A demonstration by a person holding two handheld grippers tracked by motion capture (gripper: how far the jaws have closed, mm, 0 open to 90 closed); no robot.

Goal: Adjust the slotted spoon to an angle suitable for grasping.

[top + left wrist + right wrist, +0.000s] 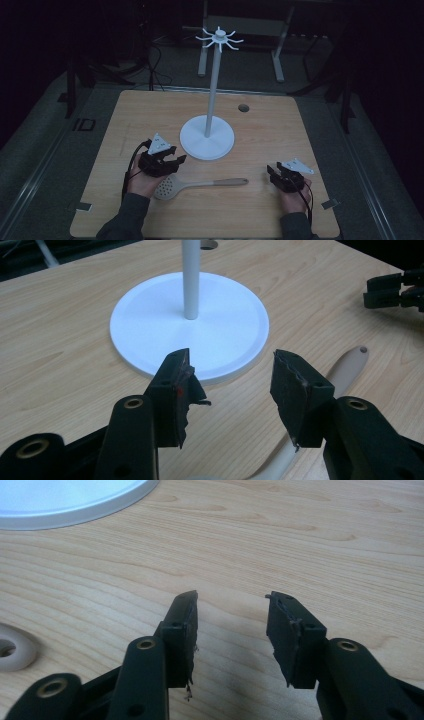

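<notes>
A beige slotted spoon lies flat near the table's front, its round head at the left and its handle pointing right. My left gripper hovers just above and behind the spoon's head, open and empty. The left gripper view has its jaws spread wide, with the spoon handle running out past the right jaw. My right gripper stands open and empty right of the handle's end. Its own view has bare wood between the jaws and the handle tip at the left edge.
A white stand with a round base and a tall pole topped by a ring of hooks stands mid-table, just behind the left gripper. A small dark hole sits in the tabletop at the back. The surroundings are dark.
</notes>
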